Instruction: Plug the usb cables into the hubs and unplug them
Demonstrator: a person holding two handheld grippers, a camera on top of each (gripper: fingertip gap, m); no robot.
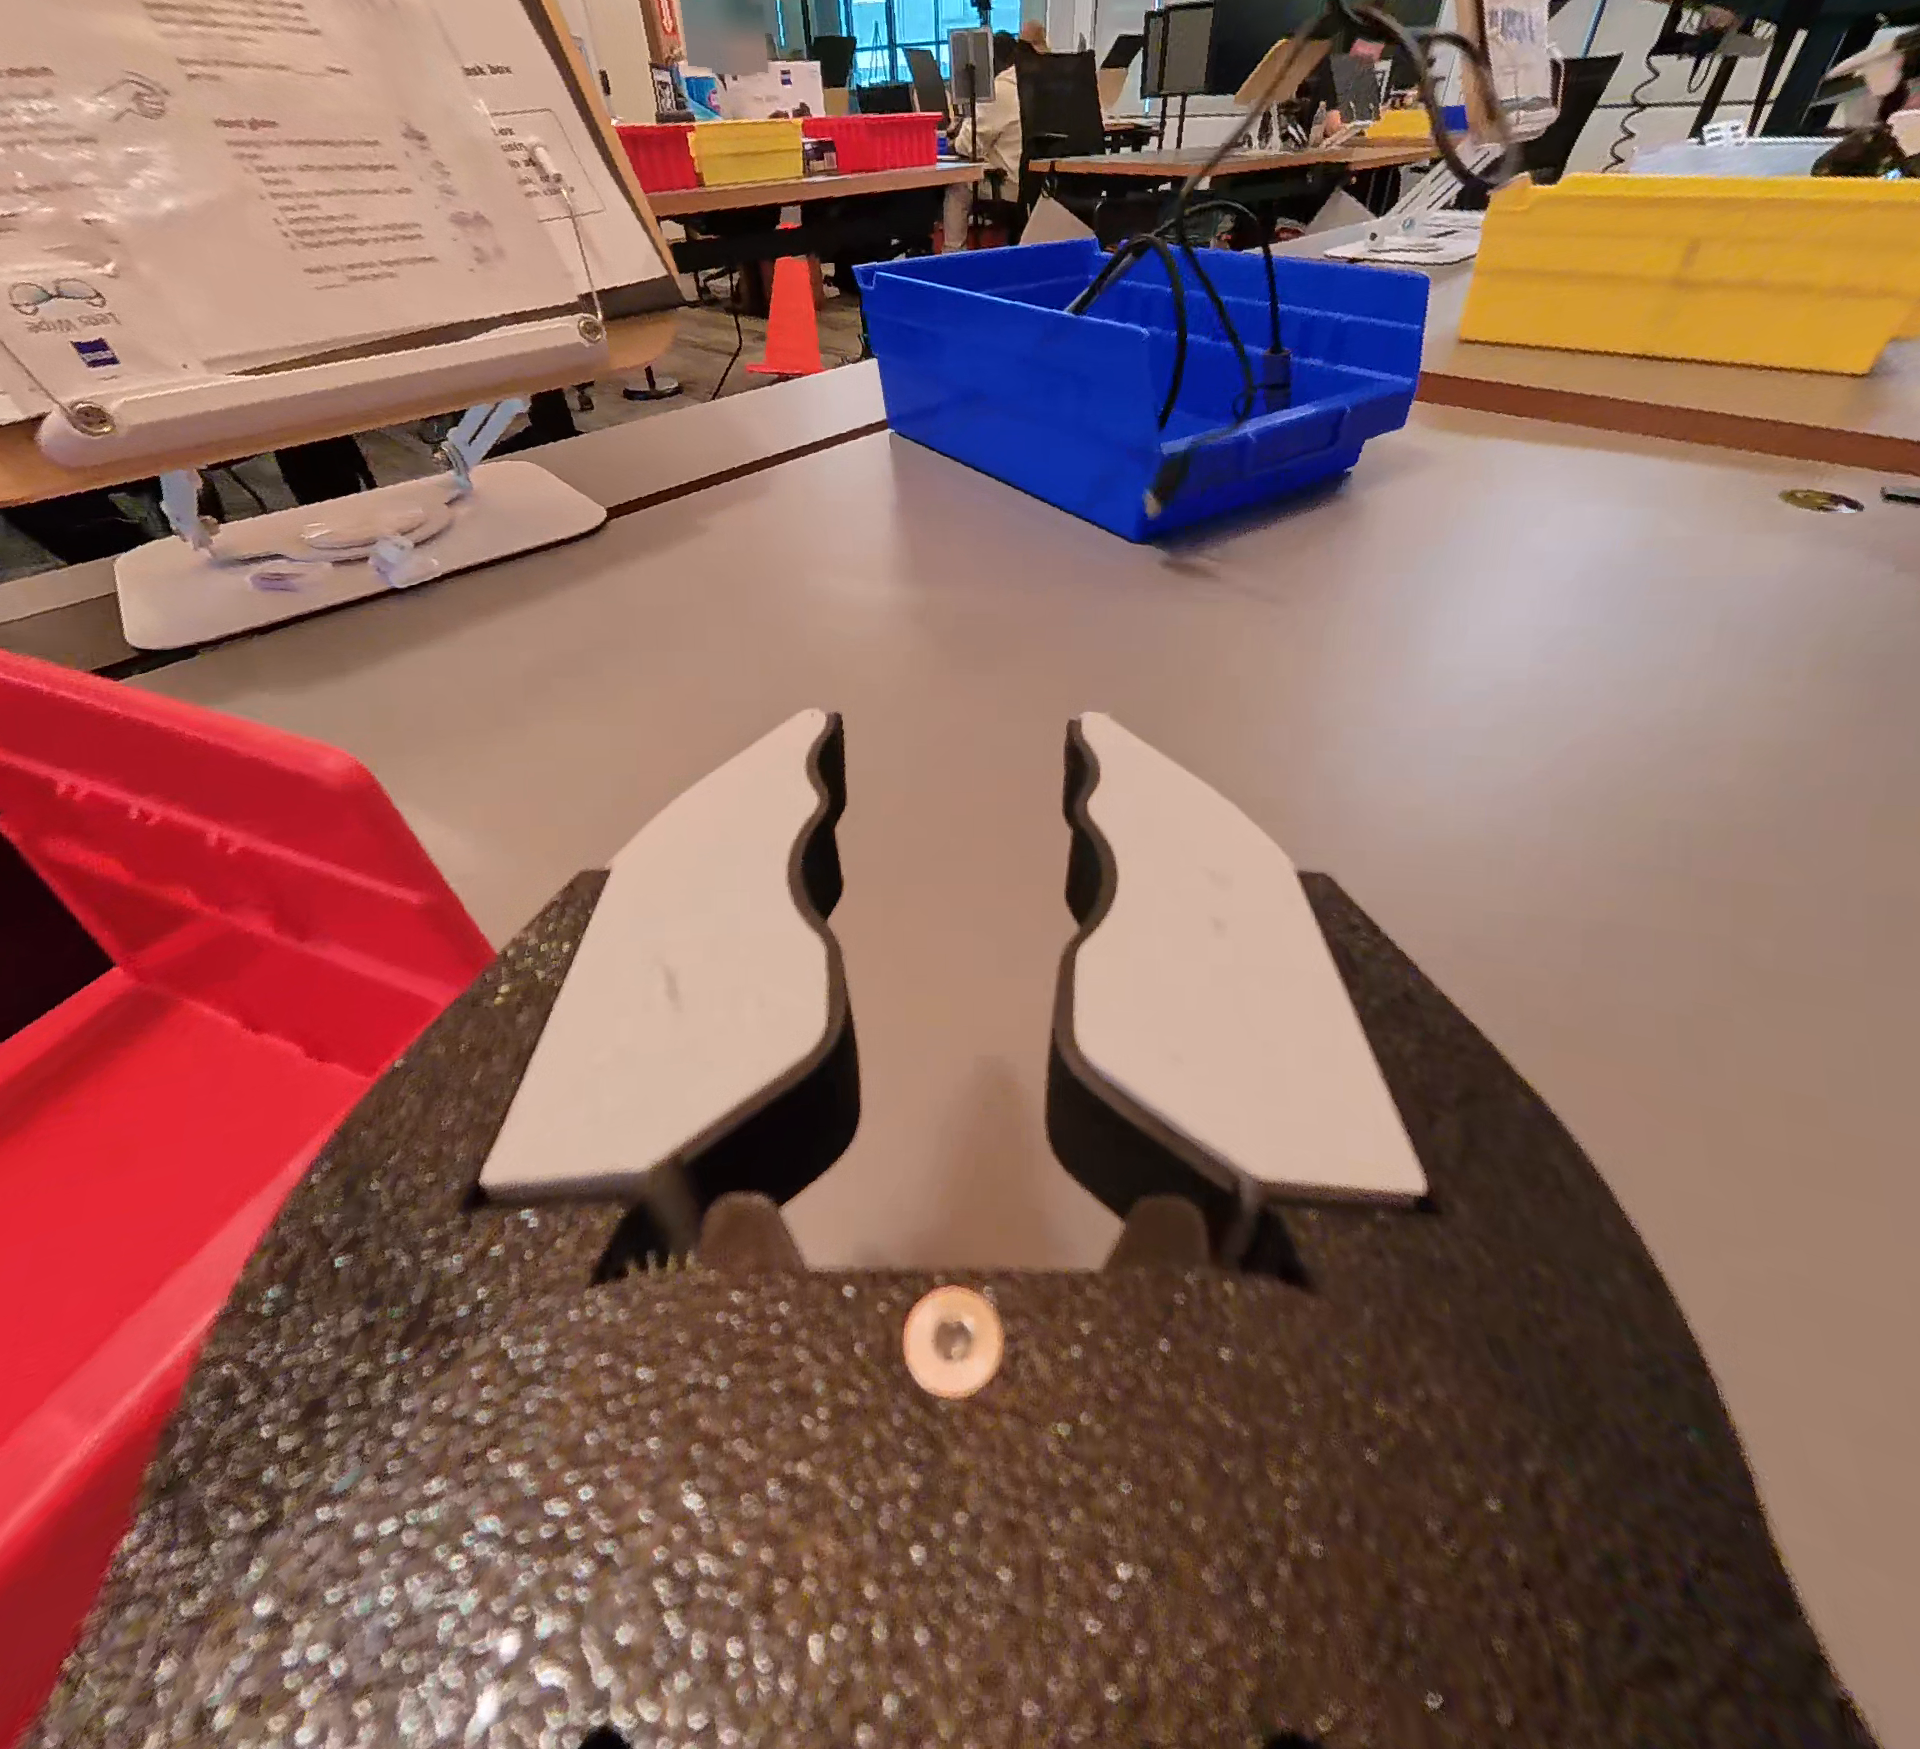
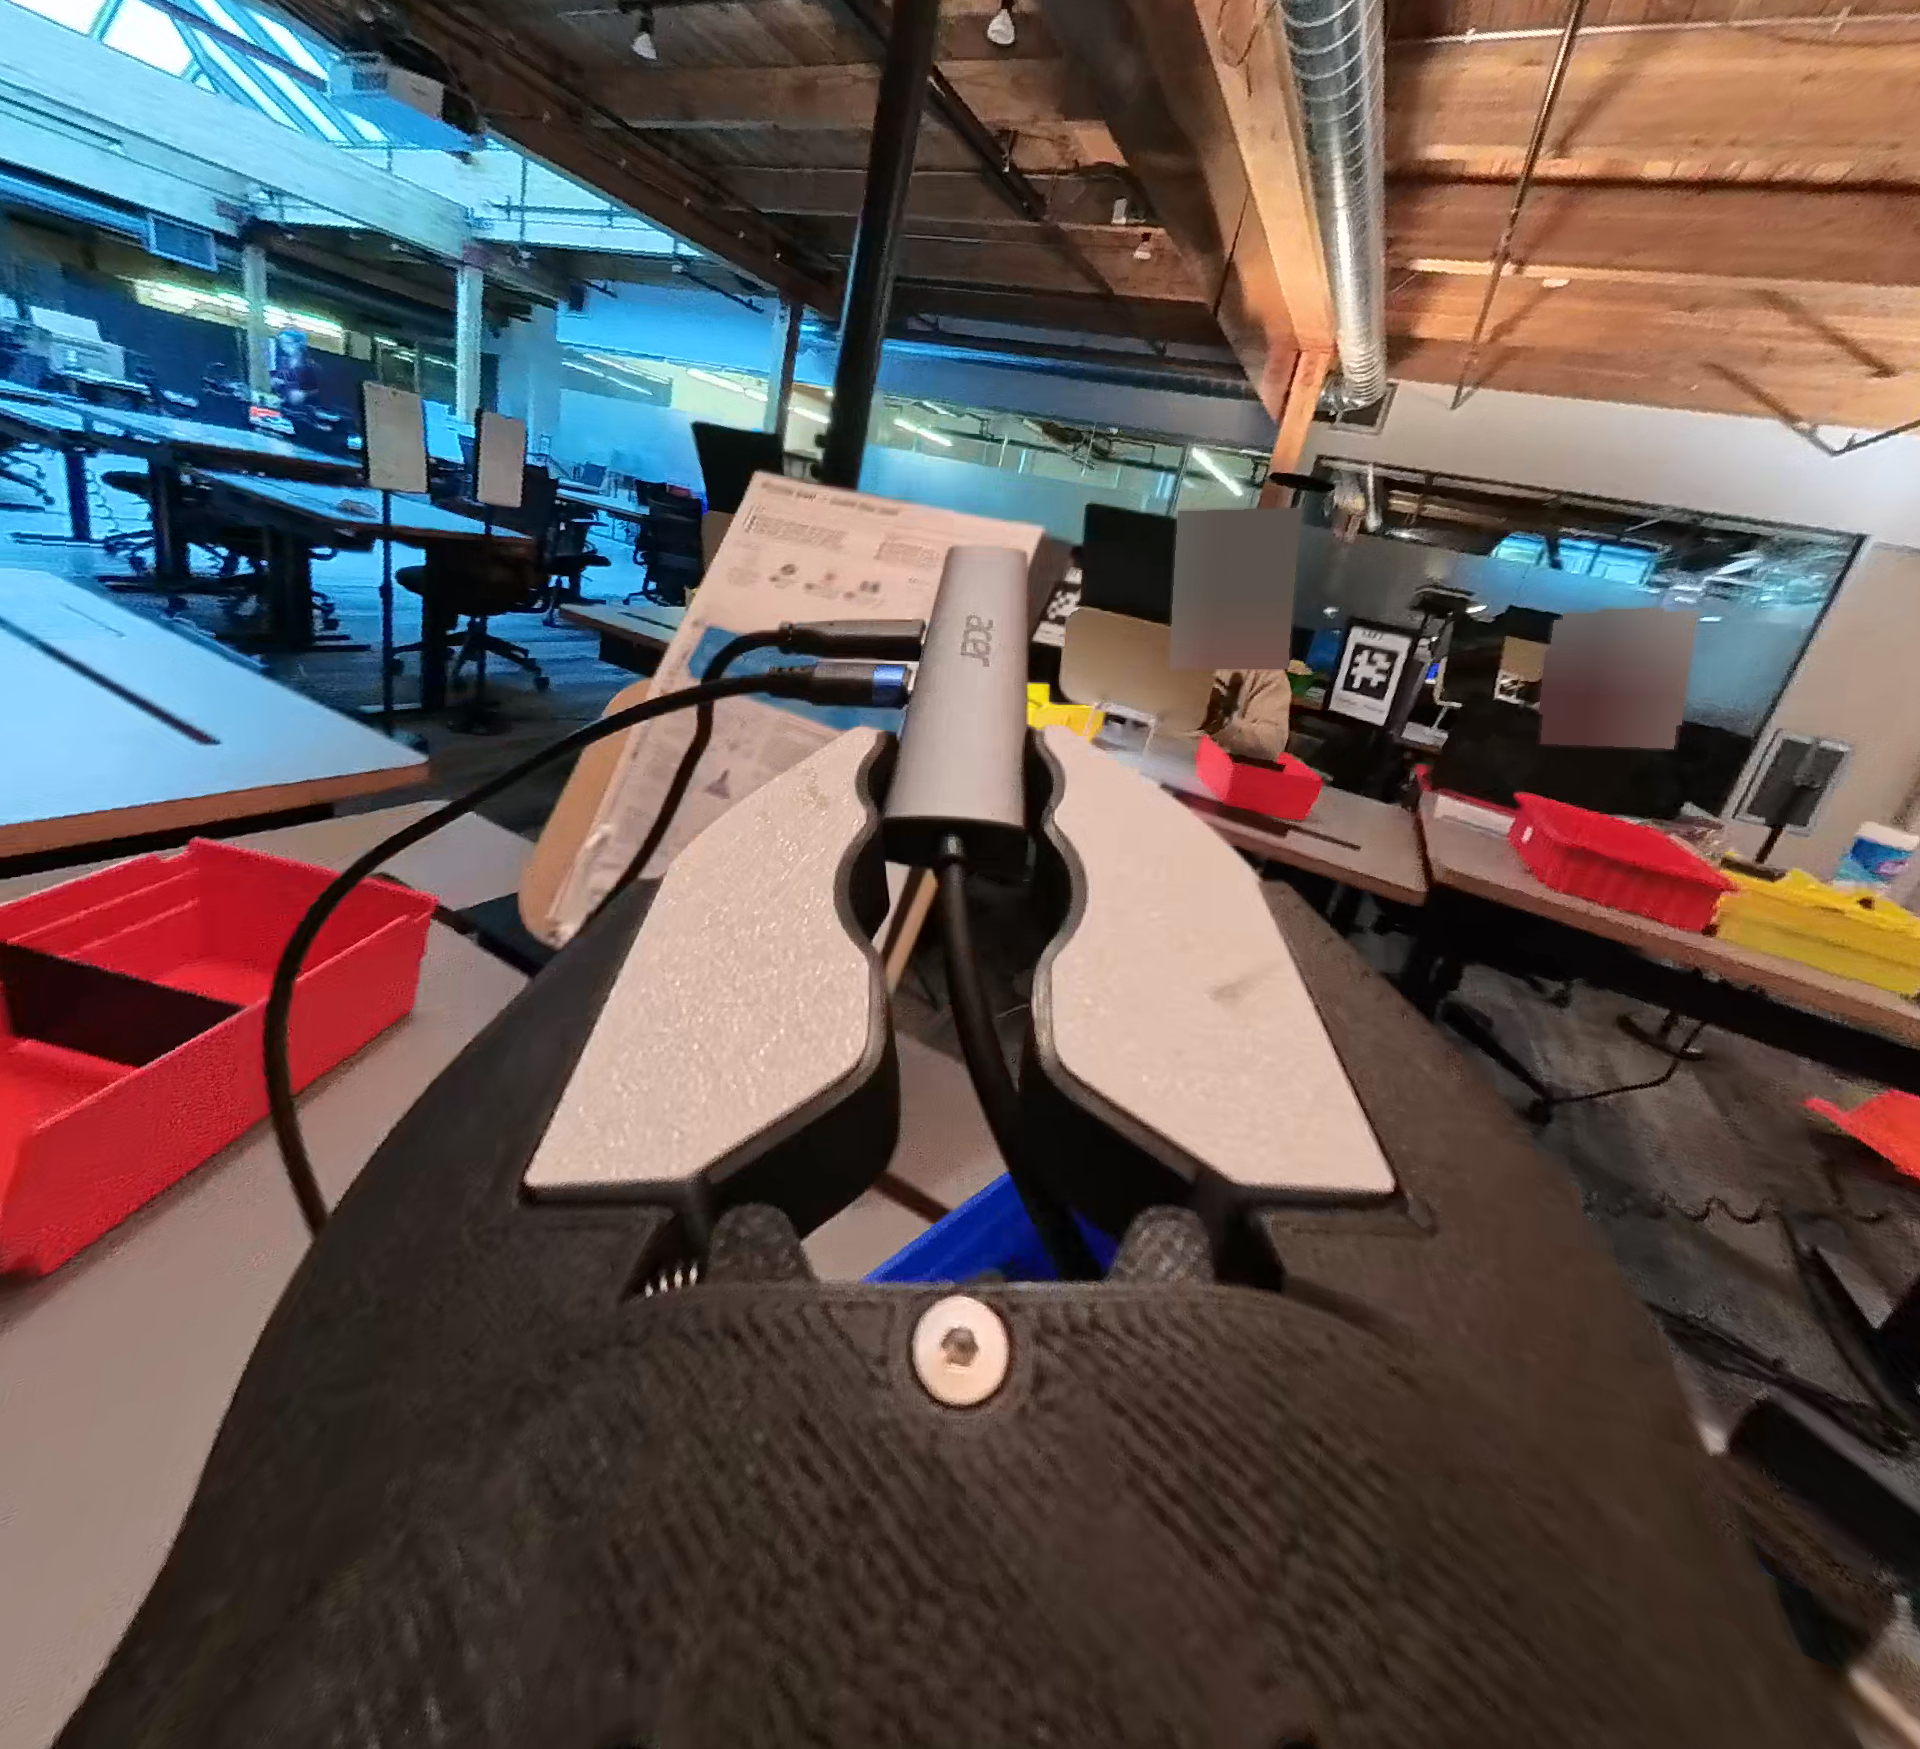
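Note:
My right gripper (image 2: pixel 961 764) is shut on a grey USB hub (image 2: pixel 961 660) and holds it up in the air, pointing upward. Two black USB cables are plugged into the hub's left side, an upper plug (image 2: pixel 852 634) and a lower plug with a blue collar (image 2: pixel 862 683). The hub's own black cable (image 2: pixel 977 1003) runs down between the fingers. My left gripper (image 1: pixel 954 743) is open and empty, low over the grey table (image 1: pixel 1455 764). In the left wrist view black cables (image 1: pixel 1184 317) rise from a blue bin (image 1: pixel 1039 390) toward the upper right.
A red bin (image 1: pixel 156 1024) sits close on the left of my left gripper; it also shows in the right wrist view (image 2: pixel 156 1003). A document stand with papers (image 1: pixel 312 141) stands at back left. A yellow bin (image 1: pixel 1683 276) sits at back right. The grippers' ends are close to 50 cm from one another.

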